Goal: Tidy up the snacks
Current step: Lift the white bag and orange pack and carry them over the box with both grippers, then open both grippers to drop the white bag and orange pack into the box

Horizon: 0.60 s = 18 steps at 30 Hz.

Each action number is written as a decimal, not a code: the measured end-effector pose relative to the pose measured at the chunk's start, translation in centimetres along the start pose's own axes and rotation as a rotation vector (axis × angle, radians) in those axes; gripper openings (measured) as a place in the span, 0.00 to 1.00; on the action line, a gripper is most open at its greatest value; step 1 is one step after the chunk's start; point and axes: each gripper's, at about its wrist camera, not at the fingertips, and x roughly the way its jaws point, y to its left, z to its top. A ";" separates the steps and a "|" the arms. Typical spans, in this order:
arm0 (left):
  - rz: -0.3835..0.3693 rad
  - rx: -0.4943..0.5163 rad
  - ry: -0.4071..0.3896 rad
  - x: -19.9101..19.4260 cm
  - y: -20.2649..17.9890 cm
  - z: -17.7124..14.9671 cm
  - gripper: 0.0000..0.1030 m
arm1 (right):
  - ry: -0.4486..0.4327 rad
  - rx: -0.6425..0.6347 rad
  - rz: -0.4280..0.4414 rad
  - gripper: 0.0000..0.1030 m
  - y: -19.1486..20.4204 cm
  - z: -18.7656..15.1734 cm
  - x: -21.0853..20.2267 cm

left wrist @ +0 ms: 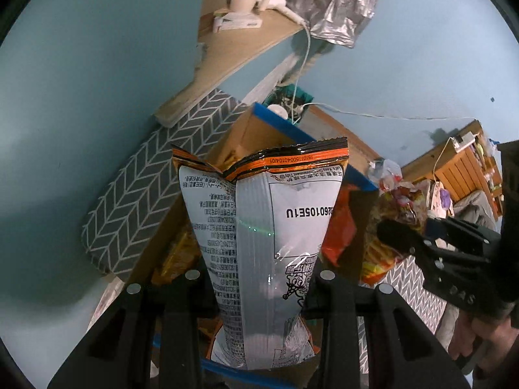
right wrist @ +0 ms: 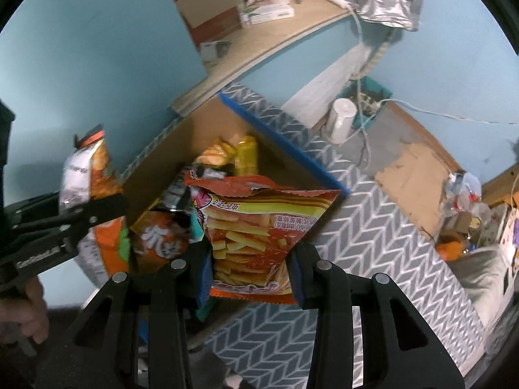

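My left gripper point(left wrist: 259, 278) is shut on a silver-backed chip bag with an orange and black top seam point(left wrist: 262, 227), held upright above the cardboard box point(left wrist: 249, 129). The same bag shows at the left of the right wrist view point(right wrist: 94, 175). My right gripper point(right wrist: 249, 259) is shut on a red and orange bag of fry-shaped snacks point(right wrist: 259, 227), held over the box's near corner. The box point(right wrist: 181, 149) has blue-taped edges and holds several snack packets point(right wrist: 227, 155). The right gripper also shows at the right of the left wrist view point(left wrist: 402, 233).
The box stands on a grey herringbone cloth point(right wrist: 373, 243). A wooden shelf point(right wrist: 275, 42) with a white mug and boxes hangs behind. A white cylinder point(right wrist: 340, 120), cables and a flat piece of cardboard point(right wrist: 415, 178) lie to the right. The wall is blue.
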 end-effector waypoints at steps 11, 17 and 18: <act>-0.014 -0.077 0.039 1.9 2.2 -0.5 0.53 | 0.041 -0.022 0.047 0.37 3.1 2.3 2.1; 0.014 -0.067 0.016 0.8 2.1 -0.6 0.67 | 0.030 -0.027 0.047 0.47 3.8 2.9 1.8; 0.021 -0.064 0.010 0.5 2.2 -0.5 0.68 | 0.024 -0.029 0.044 0.51 3.9 3.0 1.7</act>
